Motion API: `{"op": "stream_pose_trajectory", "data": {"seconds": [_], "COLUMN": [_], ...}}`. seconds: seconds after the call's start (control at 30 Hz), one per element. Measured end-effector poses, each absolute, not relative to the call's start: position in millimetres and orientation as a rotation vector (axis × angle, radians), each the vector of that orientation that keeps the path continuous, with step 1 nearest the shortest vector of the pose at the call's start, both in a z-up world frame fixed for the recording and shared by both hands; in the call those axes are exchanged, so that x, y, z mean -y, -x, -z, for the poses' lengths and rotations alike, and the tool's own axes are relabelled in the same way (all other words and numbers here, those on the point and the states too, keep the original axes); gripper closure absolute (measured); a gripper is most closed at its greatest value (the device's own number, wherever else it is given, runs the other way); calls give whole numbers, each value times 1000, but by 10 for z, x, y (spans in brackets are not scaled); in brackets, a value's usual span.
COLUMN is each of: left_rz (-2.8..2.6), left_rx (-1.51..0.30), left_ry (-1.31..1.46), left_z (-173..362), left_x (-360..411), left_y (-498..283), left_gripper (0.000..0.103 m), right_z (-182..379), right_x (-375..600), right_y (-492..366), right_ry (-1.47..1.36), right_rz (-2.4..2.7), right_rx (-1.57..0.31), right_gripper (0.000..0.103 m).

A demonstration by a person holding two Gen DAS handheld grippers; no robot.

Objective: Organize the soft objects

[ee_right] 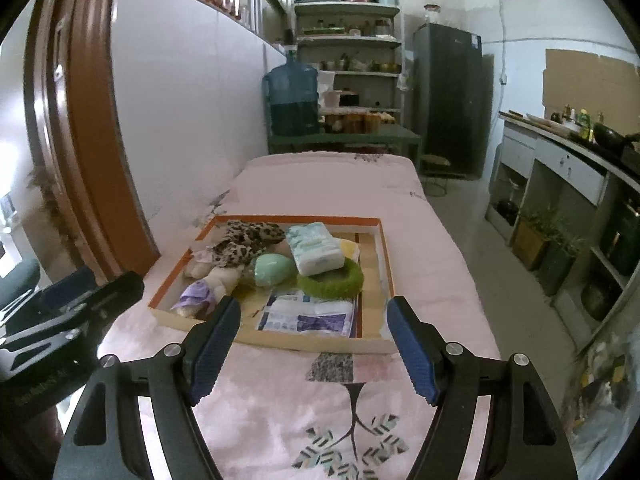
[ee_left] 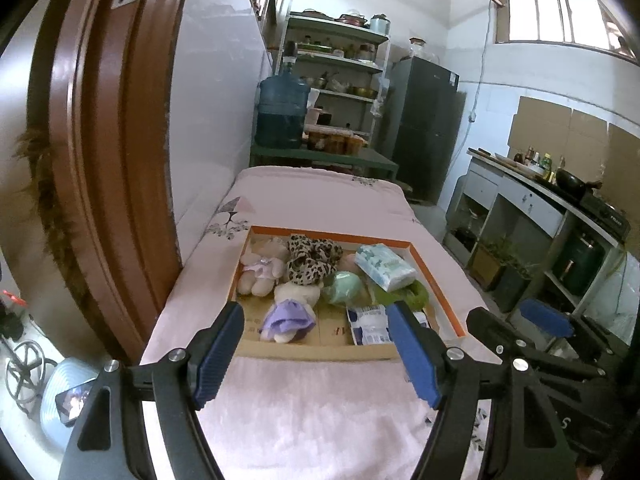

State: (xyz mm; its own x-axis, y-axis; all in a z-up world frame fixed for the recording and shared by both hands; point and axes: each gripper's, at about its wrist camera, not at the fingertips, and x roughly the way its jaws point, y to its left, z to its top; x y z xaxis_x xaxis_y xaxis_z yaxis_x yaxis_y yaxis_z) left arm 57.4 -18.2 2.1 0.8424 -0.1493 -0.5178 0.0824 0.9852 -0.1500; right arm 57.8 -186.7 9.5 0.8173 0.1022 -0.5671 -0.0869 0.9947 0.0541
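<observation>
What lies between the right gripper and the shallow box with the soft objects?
Only bare pink bedspread, printed with a tree pattern. The right wrist view shows the right gripper open just short of the box, nothing in between.

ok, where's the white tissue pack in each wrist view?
Left wrist: tissue pack sits right of centre, in the tray's far right part, above the green ring.
Right wrist: tissue pack sits at centre, just behind the green ring.
Shared landmark: the leopard-print cloth to its left.
</observation>
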Motion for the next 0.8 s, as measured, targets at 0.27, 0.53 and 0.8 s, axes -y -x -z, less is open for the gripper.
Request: {"op": "stream_pose_trajectory", "data": {"seconds": [0.27, 0.53, 0.8], "left_rz": [113, 91, 49], "left_rx": [-565, -548, -534], "left_ry": [136, 144, 115], "left_z": [-38, -75, -122], "left_x": [179, 113, 84], "left_y": [-317, -93, 87], "left_gripper": [32, 33, 33], "right_z": [-218, -221, -335], "right_x": [1843, 1905, 1803], "right_y": [-198, -22, 184], "right_ry": [-11, -50, -38], "right_rz": [-45, -22, -21], "right_rx": [-568, -580, -532], "right_gripper": [26, 26, 26]}}
